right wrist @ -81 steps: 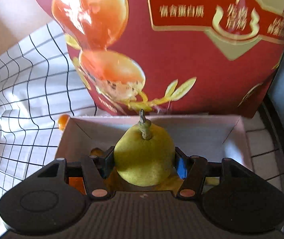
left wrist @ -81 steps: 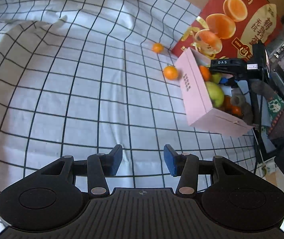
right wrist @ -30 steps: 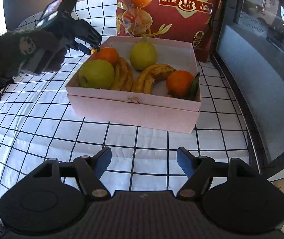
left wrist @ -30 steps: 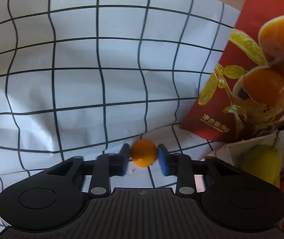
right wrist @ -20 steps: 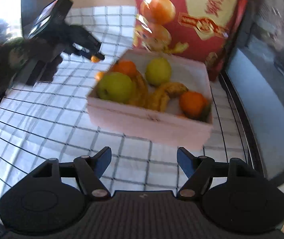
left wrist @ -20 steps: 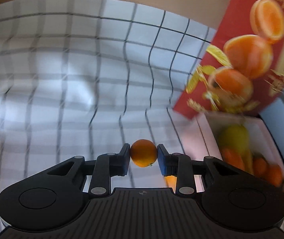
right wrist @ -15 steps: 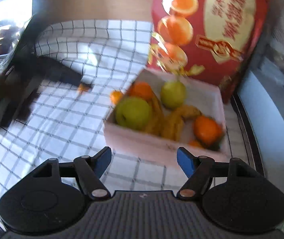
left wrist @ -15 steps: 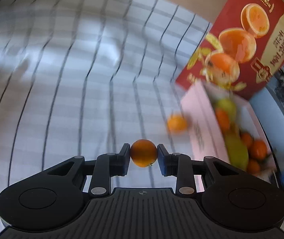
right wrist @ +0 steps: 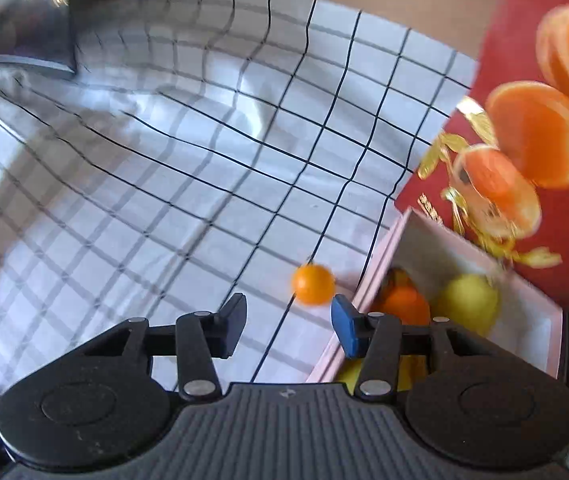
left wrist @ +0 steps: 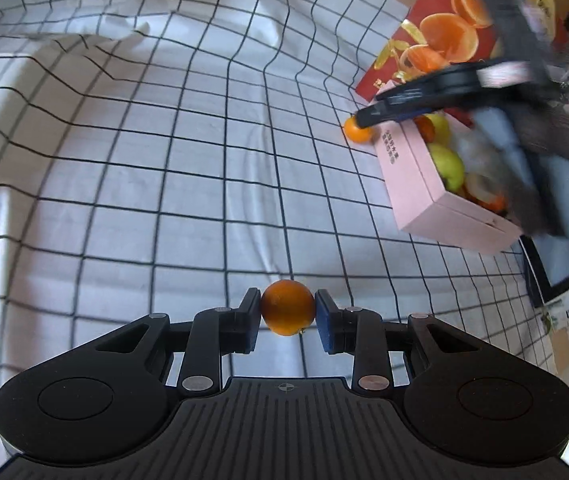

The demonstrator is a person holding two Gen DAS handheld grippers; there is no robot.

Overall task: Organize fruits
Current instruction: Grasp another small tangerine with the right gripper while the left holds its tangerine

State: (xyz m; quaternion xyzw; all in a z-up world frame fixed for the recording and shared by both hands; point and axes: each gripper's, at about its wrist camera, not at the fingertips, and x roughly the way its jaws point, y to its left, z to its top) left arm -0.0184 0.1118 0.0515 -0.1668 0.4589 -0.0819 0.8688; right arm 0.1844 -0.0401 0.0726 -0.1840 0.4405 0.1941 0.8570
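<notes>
My left gripper (left wrist: pixel 287 316) is shut on a small orange (left wrist: pixel 287 312) and holds it above the checked cloth, left of the pink fruit box (left wrist: pixel 424 184). The box holds a green apple (left wrist: pixel 448 164), a pear, oranges and bananas. A second small orange (left wrist: pixel 356 130) lies on the cloth at the box's far left corner. My right gripper (right wrist: pixel 287 326) is open and empty, just short of that orange (right wrist: pixel 313 283), beside the box (right wrist: pixel 380 252). It shows blurred in the left wrist view (left wrist: pixel 376 114), tips at the orange.
A red orange-printed bag (right wrist: pixel 540 128) stands behind the box. A dark grey object (right wrist: pixel 16 16) sits at the cloth's far left. A dark framed edge (left wrist: pixel 556 264) borders the table to the right of the box. The cloth (left wrist: pixel 164 140) has folds at the left.
My left gripper took hold of the small orange and carried it back and left, away from the bag and box. My right gripper released the pear in the box, pulled back, then swung toward the loose orange.
</notes>
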